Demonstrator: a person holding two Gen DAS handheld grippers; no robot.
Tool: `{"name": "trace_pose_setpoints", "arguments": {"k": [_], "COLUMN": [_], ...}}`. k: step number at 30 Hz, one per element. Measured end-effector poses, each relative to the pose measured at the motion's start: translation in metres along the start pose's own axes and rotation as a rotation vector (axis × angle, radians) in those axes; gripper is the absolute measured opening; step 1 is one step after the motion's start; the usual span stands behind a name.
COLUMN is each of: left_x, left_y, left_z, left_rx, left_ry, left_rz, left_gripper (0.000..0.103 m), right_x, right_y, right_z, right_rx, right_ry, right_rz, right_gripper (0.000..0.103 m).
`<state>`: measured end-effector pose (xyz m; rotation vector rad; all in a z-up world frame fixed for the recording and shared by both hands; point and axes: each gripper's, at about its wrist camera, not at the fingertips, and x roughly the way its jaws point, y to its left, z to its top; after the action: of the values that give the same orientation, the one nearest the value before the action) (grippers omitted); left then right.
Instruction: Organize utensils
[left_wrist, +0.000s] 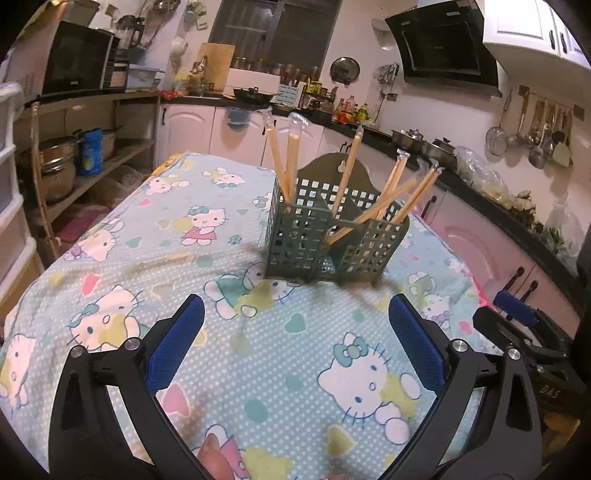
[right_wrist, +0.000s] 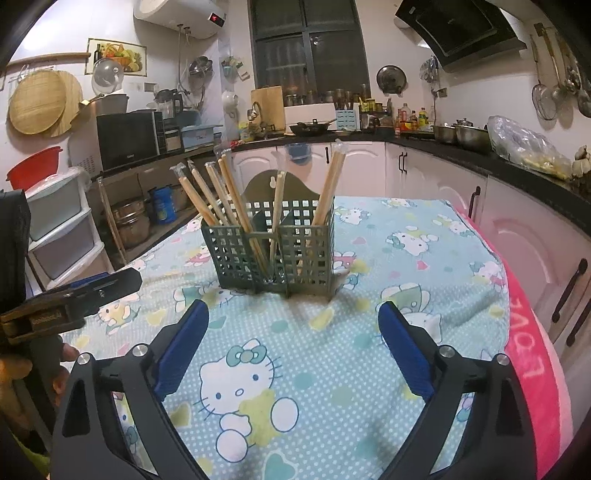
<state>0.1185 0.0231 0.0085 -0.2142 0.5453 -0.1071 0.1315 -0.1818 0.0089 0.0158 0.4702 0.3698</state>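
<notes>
A green lattice utensil holder stands on a table covered with a Hello Kitty cloth. Several wooden chopsticks lean out of its compartments. It also shows in the right wrist view with chopsticks fanned to the left. My left gripper is open and empty, a little short of the holder. My right gripper is open and empty, facing the holder from the other side. The right gripper shows at the left view's right edge; the left gripper at the right view's left edge.
A pink towel hangs along the table's right edge. Pink cabinets and a black counter with pots run behind and to the right. Shelves with pots and a microwave stand left.
</notes>
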Motion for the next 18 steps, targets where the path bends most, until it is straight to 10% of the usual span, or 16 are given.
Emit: {"name": "trace_pose_setpoints", "arguments": {"k": [18], "left_x": [0.014], "left_y": [0.001], "left_z": [-0.037], "left_rx": [0.052], "left_ry": [-0.048], "left_rz": [0.074], "left_gripper": [0.091], "right_x": [-0.002], "right_y": [-0.002], "right_z": [-0.033], "right_rx": [-0.024], "right_ry": [-0.163], "right_rz": [-0.074], "right_gripper": [0.095]}}
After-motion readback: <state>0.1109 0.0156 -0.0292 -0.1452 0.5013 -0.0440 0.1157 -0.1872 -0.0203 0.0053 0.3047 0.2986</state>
